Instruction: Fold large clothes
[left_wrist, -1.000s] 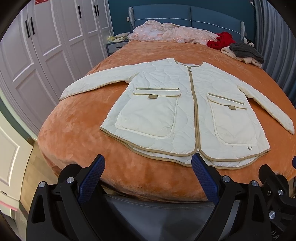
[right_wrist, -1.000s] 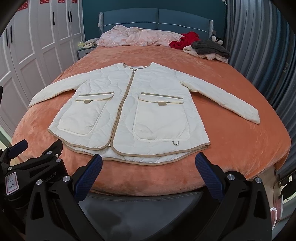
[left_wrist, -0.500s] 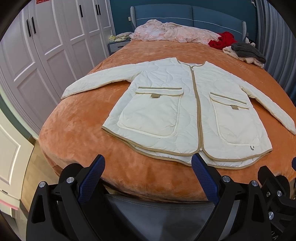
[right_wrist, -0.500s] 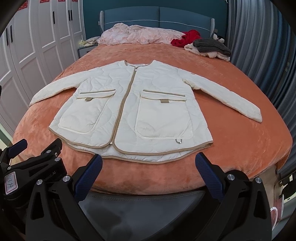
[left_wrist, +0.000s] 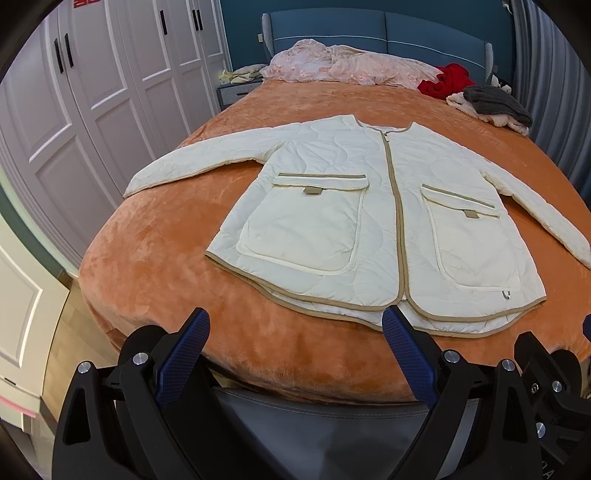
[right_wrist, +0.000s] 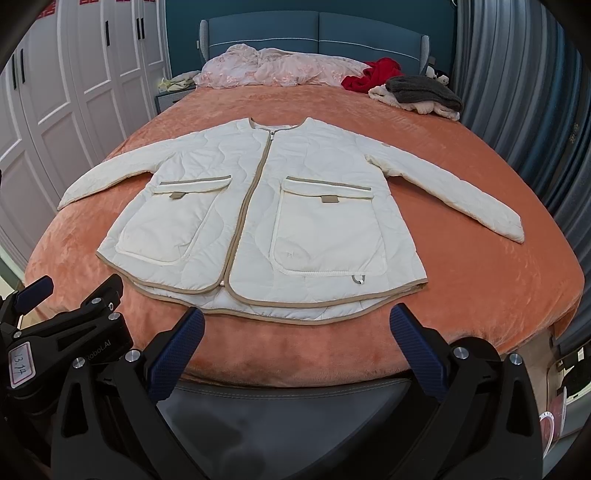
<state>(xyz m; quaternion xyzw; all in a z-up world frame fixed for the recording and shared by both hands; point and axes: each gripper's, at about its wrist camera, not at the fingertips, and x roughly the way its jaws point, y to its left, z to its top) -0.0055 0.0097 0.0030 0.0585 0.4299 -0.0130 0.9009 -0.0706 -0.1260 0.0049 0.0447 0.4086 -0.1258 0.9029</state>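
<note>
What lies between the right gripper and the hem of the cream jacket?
Only bare orange bedspread. In the right wrist view, the open right gripper hovers at the foot of the bed, and nothing lies between it and the hem of the cream jacket.

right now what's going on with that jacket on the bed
A person holds two grippers over the foot of the bed, about to fold the jacket. It lies flat, zipped, front up, both sleeves spread out. The left gripper and right gripper are open and empty, just short of the hem. No fold has been made.
</note>
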